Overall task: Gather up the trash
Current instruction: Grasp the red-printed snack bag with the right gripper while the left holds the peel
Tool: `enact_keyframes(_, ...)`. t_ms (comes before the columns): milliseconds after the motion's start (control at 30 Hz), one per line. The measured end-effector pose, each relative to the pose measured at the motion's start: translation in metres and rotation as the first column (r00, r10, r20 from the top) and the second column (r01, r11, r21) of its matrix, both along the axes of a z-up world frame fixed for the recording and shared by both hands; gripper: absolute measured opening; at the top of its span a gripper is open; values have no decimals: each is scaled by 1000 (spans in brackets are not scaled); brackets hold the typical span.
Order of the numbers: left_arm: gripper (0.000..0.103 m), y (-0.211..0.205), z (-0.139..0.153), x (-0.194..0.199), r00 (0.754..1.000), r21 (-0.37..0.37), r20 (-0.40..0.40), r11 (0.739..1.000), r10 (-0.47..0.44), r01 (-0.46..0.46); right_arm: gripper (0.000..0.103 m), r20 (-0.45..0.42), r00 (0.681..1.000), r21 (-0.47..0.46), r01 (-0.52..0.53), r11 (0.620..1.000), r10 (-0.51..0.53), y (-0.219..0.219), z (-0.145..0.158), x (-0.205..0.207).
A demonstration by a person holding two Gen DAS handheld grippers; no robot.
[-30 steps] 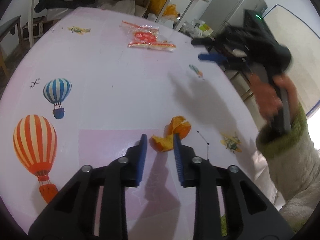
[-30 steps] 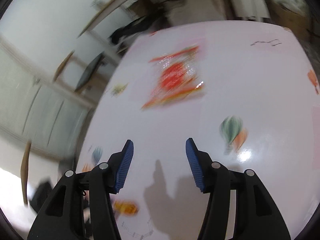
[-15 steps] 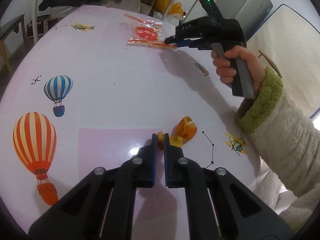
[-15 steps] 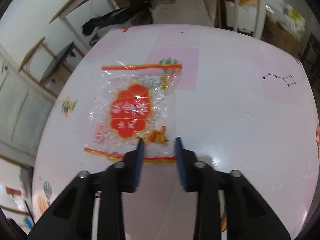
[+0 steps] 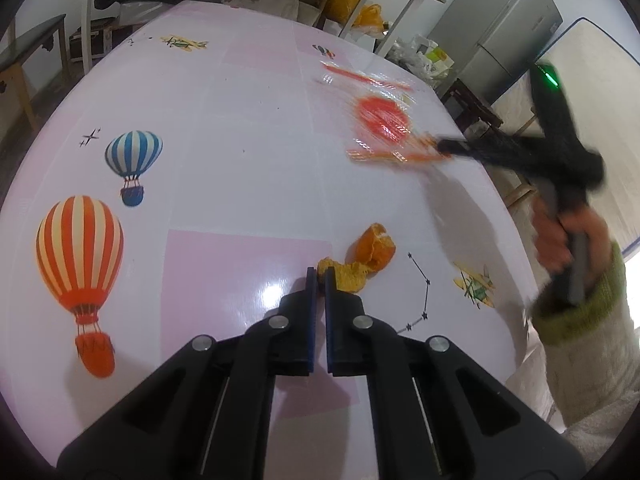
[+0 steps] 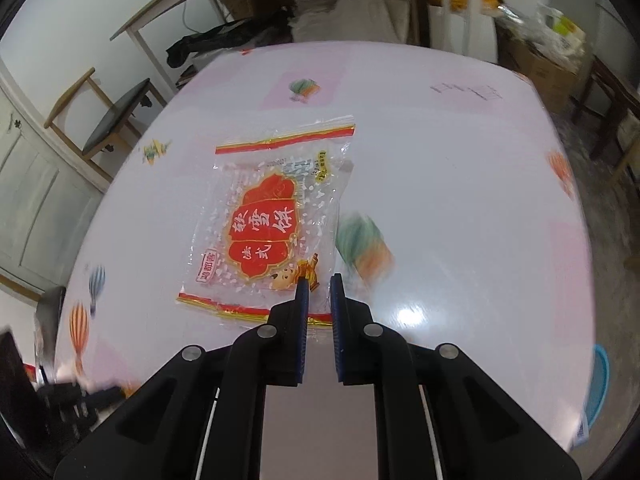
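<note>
A torn orange peel lies on the pink balloon-print table. My left gripper is shut on the peel's near edge. A clear snack wrapper with a red label is caught by its near corner between the jaws of my right gripper, which are closing on it. The wrapper stays sharp while the table blurs, so it travels with the gripper. In the left wrist view the wrapper is smeared, with the right gripper at its near right corner, held by a hand in a green-cuffed sleeve.
A blue basket sits off the table's right edge. A chair and a wooden side table stand beyond the far left corner. A grey fridge, boxes and bags crowd the far side.
The left jaws closed onto the peel's edge. The right gripper swung over to the wrapper, closed on its near corner and now drags it across the table toward the near side.
</note>
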State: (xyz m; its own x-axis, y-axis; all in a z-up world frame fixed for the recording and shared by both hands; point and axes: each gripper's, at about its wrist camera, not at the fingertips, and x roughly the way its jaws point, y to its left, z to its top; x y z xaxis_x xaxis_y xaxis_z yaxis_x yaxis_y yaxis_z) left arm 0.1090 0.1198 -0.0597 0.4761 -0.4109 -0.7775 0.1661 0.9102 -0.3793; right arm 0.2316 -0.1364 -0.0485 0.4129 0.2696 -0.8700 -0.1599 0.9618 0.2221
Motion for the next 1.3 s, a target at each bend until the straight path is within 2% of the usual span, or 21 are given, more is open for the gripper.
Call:
enact_keyframes(200,2,-3,1,-5,999,1,-39,1000,-14,14,12,-29,999,-33,43,999,-44,-38,-1,-71)
enact_keyframes(367,3,-9,2,-13,993,-49,-106,998,-56,51,14,-34,997,-20,67,998,-67,-52,-1,-98)
enact_keyframes(400,6,-10,2,-15,992,-54,-112,997,-64,58,15,-35,996,-14,78,997,-78,-54,-1,-100)
enact_keyframes(467,17,-11,5,-17,991,-66,-110,995,-77,70,29,-37,992,14,117,993,-117,-61,-1,-102)
enact_keyframes(500,26,-11,8,-15,992,-62,-99,996,-74,68,32,-34,990,32,135,990,-134,-63,0,-103)
enact_keyframes(533,30,-10,11,-14,994,-57,-85,996,-70,65,35,-29,989,53,149,987,-148,-68,0,-105)
enact_keyframes(600,30,-10,13,-10,995,-51,-66,996,-70,67,40,-27,984,112,178,978,-176,-73,1,-106)
enact_keyframes(667,30,-9,13,-5,995,-52,-67,997,-69,66,45,-37,979,161,203,966,-200,-78,-2,-106)
enact_keyframes(900,29,-25,6,21,994,-38,-66,996,-86,84,45,-113,964,263,262,929,-240,-91,-18,-99)
enact_keyframes(1100,19,-32,1,24,995,15,-49,996,-86,86,45,-146,962,313,267,911,-232,-93,-25,-92)
enact_keyframes(1300,11,-25,2,20,996,15,-35,997,-80,80,45,-155,964,323,255,912,-215,-88,-29,-85)
